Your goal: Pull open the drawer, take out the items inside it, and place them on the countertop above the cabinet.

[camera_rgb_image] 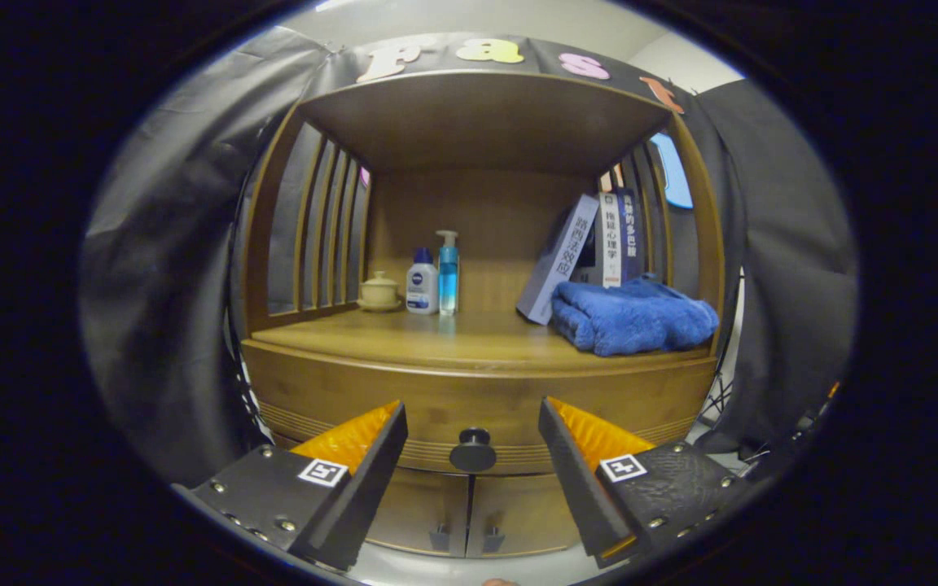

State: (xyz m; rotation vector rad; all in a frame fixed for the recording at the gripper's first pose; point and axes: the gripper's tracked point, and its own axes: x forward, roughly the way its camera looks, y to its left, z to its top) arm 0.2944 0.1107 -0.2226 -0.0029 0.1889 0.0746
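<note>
Staged home booth — wood cabinet [477, 391] w/ toiletries, books [591, 244], towel [632, 317].

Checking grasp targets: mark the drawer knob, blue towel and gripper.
drawer knob [472, 448], gripper view, round face.
blue towel [636, 317], gripper view, middle of the fold.
gripper [473, 419], gripper view, midway between open fingertips.

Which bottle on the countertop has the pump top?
The taller blue bottle, right of the short white bottle, which has a plain cap. Gripper fingers open.

Closed wooden drawer [477, 407]; round dark knob [473, 449]
</note>
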